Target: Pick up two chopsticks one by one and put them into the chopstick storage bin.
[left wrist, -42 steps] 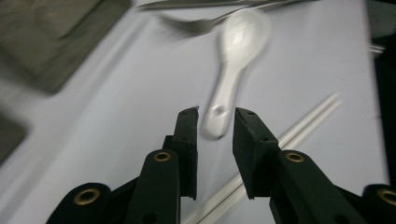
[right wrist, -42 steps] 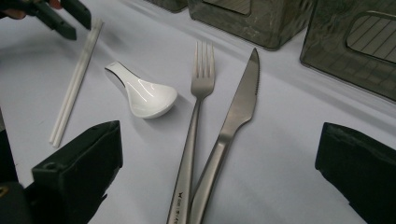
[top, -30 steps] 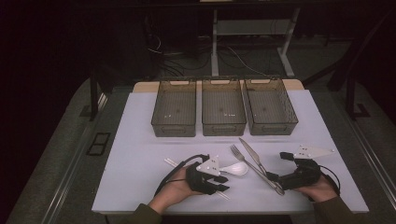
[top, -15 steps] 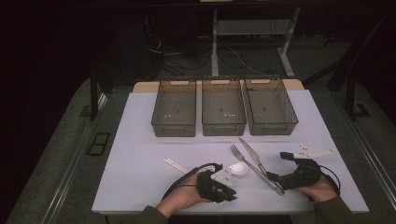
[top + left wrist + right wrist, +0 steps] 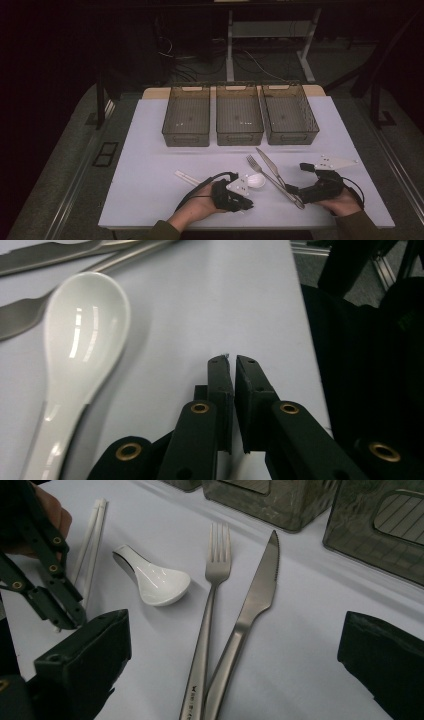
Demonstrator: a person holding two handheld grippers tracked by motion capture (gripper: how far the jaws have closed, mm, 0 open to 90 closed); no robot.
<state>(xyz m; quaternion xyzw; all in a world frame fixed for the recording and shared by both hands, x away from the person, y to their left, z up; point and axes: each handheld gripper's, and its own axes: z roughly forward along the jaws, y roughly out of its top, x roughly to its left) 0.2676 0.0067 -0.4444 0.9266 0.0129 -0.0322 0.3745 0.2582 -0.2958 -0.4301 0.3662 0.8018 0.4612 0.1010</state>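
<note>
A white ceramic spoon (image 5: 256, 181) (image 5: 85, 335) (image 5: 157, 582) lies on the white table near its front edge. Right of it a steel fork (image 5: 270, 177) (image 5: 210, 610) and knife (image 5: 270, 162) (image 5: 255, 600) lie side by side. White chopsticks (image 5: 187, 177) (image 5: 92, 545) lie to the left, partly under my left hand. My left gripper (image 5: 246, 204) (image 5: 231, 360) (image 5: 75, 617) rests on the table just in front of the spoon. Its jaws have just been closing and now stand shut with nothing between them. My right gripper (image 5: 298, 179) (image 5: 235, 630) is open wide at the handle ends of the fork and knife.
Three empty clear bins (image 5: 186, 139) (image 5: 239, 139) (image 5: 291, 137) stand in a row at the back of the table. The table's front edge (image 5: 260, 224) runs just under both hands. Dark floor and cables lie beyond.
My left gripper has shifted a little to the right, closer to the spoon, and its jaws have come together. The right gripper has stayed where it was.
</note>
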